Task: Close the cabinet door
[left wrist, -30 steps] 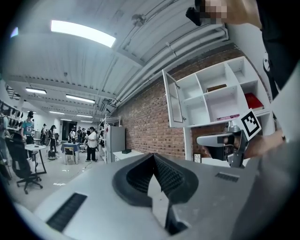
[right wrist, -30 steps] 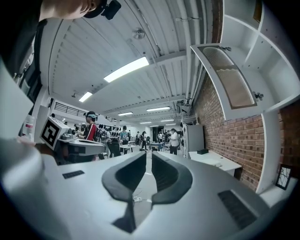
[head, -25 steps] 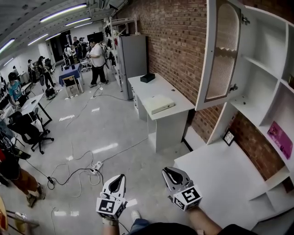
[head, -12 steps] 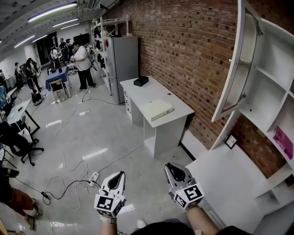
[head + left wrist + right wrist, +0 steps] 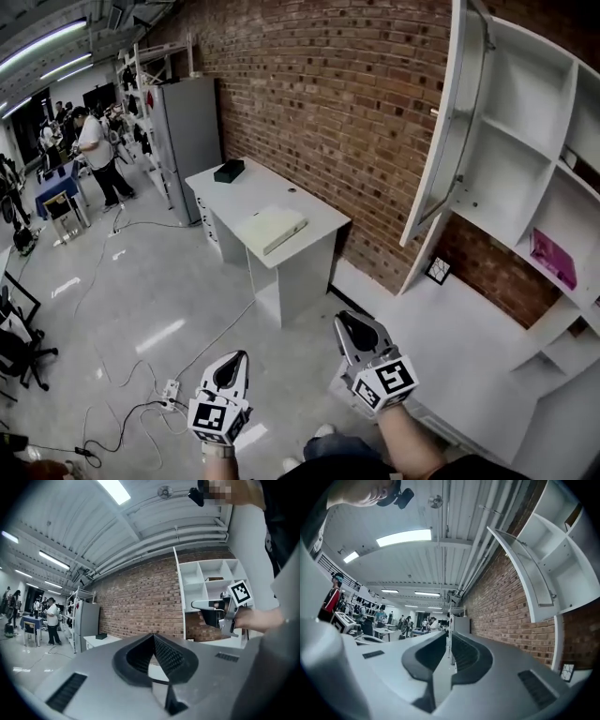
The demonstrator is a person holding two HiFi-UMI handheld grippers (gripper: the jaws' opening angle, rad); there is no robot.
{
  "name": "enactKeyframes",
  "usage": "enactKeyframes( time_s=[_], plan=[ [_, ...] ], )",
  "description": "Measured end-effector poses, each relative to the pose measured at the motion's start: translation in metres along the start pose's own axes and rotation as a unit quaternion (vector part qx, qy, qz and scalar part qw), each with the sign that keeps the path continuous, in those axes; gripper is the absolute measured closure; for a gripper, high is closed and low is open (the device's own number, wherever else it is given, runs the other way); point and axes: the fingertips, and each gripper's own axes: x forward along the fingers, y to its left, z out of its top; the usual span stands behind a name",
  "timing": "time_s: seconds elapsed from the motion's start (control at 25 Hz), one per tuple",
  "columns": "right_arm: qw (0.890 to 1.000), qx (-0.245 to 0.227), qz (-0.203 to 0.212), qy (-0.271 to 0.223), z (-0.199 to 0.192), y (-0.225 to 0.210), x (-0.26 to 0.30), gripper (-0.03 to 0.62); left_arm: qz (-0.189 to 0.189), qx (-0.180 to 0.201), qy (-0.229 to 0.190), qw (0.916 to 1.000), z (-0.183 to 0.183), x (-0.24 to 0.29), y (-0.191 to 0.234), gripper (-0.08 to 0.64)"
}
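Observation:
A white wall cabinet (image 5: 525, 122) hangs on the brick wall at the upper right of the head view. Its glass-panelled door (image 5: 448, 131) stands swung out, hinged along the cabinet's left side. The door shows again in the right gripper view (image 5: 529, 573), high and to the right. Both grippers are low in the head view, well short of the door. My left gripper (image 5: 234, 364) is shut and empty, as its own view shows (image 5: 153, 637). My right gripper (image 5: 349, 330) is shut with nothing in it (image 5: 449, 634). It also appears in the left gripper view (image 5: 220, 607), in front of the cabinet (image 5: 211, 578).
A white counter (image 5: 469, 347) runs under the cabinet, with a small framed picture (image 5: 437, 272) against the wall. A white desk (image 5: 309, 225) with a black box (image 5: 228, 171) stands left of it. A grey locker (image 5: 187, 141), floor cables (image 5: 169, 394) and people (image 5: 94, 155) are farther left.
The head view has swung right, so the cabinet and its door now sit more towards the middle. Both grippers have travelled with it and stay shut. The door hangs out as before.

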Motion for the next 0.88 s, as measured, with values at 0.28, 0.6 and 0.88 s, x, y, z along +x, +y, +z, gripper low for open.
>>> enactKeyframes(
  time_s=[0.28,0.6,0.88],
  plan=[
    [0.997,-0.027,-0.070,-0.033,0.040,-0.081,0.014,0.552,-0.071,0.011,-0.023,0.9971,0.024,0.095,-0.021,0.551],
    [0.986,-0.055,-0.129,-0.089,0.107,-0.166,0.018,0.552,-0.139,0.026,-0.045,0.9889,0.051,0.200,-0.065,0.551],
    [0.974,-0.087,-0.165,-0.125,0.163,-0.222,0.008,0.552,-0.209,0.022,-0.058,0.9760,0.088,0.264,-0.115,0.551]
  ],
)
